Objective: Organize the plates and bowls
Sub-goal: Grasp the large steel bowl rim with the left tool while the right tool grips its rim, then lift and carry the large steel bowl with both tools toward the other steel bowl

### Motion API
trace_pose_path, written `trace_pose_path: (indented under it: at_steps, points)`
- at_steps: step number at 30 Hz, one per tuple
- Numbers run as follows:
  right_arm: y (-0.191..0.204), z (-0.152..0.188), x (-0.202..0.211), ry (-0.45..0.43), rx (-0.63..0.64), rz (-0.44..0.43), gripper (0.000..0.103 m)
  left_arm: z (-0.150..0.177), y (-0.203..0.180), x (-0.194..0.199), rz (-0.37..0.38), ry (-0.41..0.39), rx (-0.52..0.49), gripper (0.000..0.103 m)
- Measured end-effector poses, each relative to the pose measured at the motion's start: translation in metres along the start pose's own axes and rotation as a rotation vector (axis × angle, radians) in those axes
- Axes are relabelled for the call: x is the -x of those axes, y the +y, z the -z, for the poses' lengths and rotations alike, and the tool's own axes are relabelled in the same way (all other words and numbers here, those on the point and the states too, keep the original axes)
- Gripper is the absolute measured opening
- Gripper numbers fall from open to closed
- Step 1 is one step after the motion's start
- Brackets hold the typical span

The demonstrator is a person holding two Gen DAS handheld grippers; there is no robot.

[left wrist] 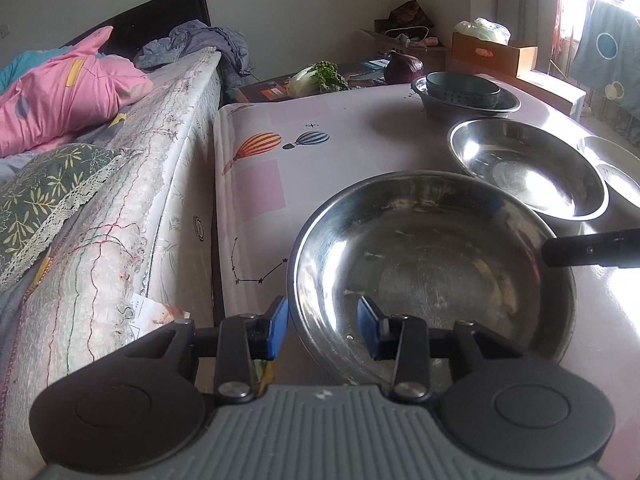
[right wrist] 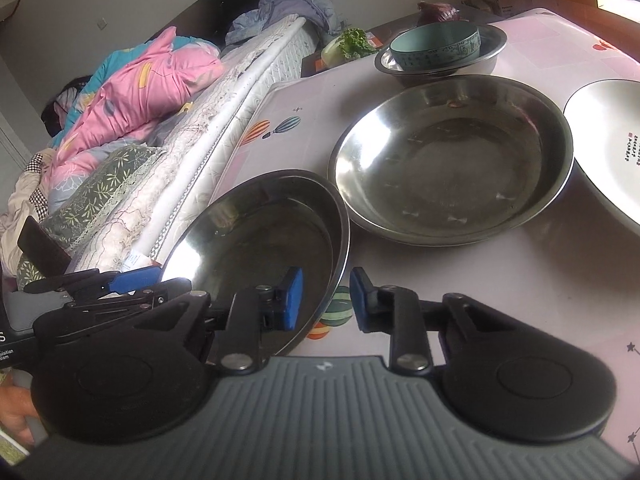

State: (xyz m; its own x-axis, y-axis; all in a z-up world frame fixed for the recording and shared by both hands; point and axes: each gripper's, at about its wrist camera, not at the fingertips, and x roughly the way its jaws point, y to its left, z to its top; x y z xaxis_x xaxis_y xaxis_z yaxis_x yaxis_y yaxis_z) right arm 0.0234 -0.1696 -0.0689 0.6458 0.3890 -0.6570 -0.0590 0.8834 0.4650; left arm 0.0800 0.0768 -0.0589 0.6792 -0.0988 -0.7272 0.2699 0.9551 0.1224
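Note:
A steel bowl (left wrist: 432, 264) sits nearest on the table; it also shows in the right wrist view (right wrist: 264, 236). My left gripper (left wrist: 322, 326) is open and straddles its near left rim. My right gripper (right wrist: 326, 300) is open and straddles its right rim. A second steel bowl (left wrist: 528, 168) (right wrist: 452, 156) sits just behind. A teal bowl (left wrist: 462, 88) (right wrist: 434, 46) rests inside a third steel bowl (left wrist: 508, 106) (right wrist: 488, 46) at the back. A white plate (right wrist: 612, 144) lies at the right.
A bed with a white mattress (left wrist: 132, 208) and a pink quilt (left wrist: 60, 92) borders the table's left edge. Greens (left wrist: 320, 76), a purple onion (left wrist: 404, 66) and cardboard boxes (left wrist: 496, 54) lie beyond the table's far edge.

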Motion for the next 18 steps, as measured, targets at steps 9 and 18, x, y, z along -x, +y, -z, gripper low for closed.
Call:
trace_pose_path:
  at_steps: [9, 18]
  points:
    - [-0.004, 0.001, -0.001, 0.018, -0.021, -0.011, 0.018, 0.000, 0.004, 0.004, 0.029, 0.014, 0.041, 0.035]
    - [-0.009, 0.012, 0.016, 0.025, -0.015, 0.009, 0.018, 0.012, -0.002, 0.022, 0.100, 0.027, 0.058, 0.035]
